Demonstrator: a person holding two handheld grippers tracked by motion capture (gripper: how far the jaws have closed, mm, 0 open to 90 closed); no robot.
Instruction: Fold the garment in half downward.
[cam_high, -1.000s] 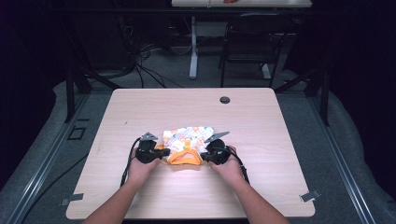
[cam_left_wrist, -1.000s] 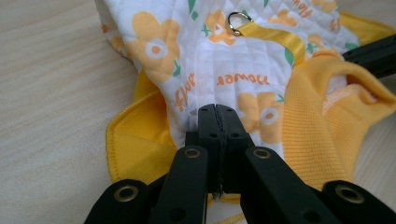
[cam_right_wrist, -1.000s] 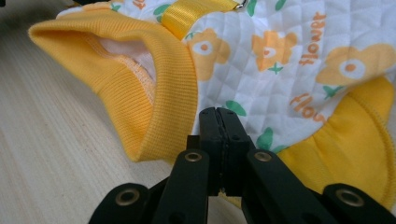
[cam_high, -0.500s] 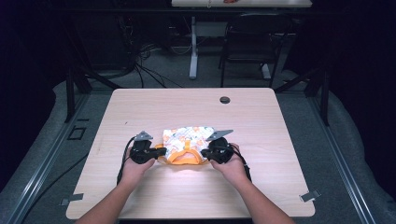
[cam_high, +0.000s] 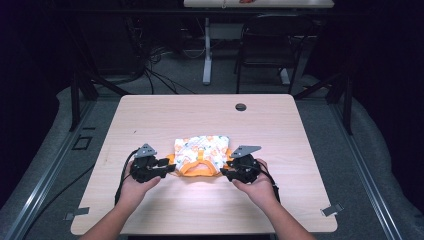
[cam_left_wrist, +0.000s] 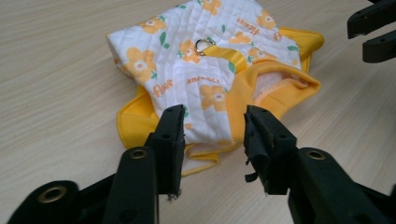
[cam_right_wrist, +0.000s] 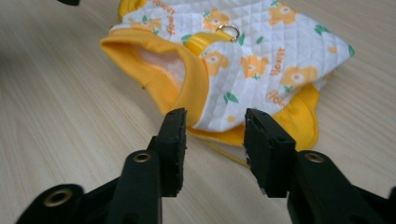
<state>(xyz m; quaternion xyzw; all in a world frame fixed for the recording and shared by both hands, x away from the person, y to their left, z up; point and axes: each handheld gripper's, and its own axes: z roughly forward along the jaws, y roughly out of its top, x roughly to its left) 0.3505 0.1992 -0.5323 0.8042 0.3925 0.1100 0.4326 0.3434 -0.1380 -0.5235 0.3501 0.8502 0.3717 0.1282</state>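
A small quilted flower-print garment (cam_high: 202, 154) with orange trim lies folded at the table's (cam_high: 310, 190) near middle. Both grippers, left (cam_left_wrist: 212, 140) and right (cam_right_wrist: 215, 137), flank it with fingers released, holding nothing; folding looks largely done.

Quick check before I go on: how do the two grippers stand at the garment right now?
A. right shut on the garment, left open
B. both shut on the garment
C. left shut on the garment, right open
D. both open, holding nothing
D: the jaws of the left gripper and the right gripper stand apart, the garment lying flat on the table just past their tips.
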